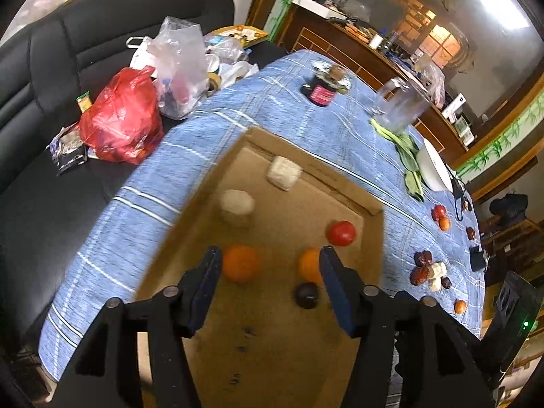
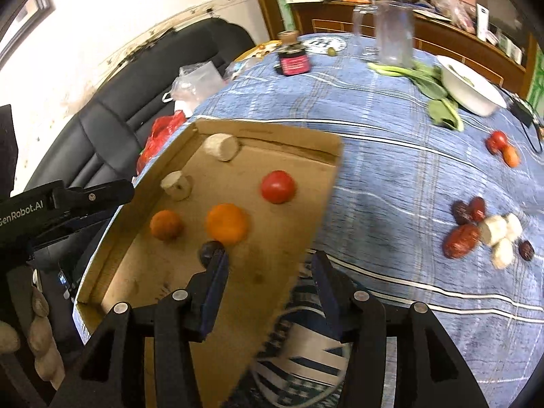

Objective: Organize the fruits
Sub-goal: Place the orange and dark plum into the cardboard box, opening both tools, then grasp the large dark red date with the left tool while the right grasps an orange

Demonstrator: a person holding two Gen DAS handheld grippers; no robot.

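Blue plaid tablecloth (image 2: 391, 156) over a table, black sofa (image 1: 51, 78) at upper left of the left wrist view with a red plastic bag (image 1: 120, 119) on it. Cardboard tray (image 2: 272, 132) sits mid-frame, its long axis running from lower left to upper right in the right wrist view, open side up. Inside it: red tomato (image 2: 277, 186), two oranges (image 2: 227, 223) (image 2: 165, 224), a dark plum (image 1: 307, 294), two pale cylindrical pieces (image 2: 221, 146) (image 2: 176, 185). More fruit loose on the cloth at right: a cluster of red dates and white chunks (image 2: 482, 231), plus a small tomato and orange pair (image 2: 503, 148) further up. White bowl (image 2: 472, 88) and leafy greens (image 2: 428, 81) at upper right.

Left gripper (image 1: 268, 261) hangs above the tray, jaws spread, nothing between them. Right gripper (image 2: 268, 265) is over the tray's near edge, jaws apart, empty.
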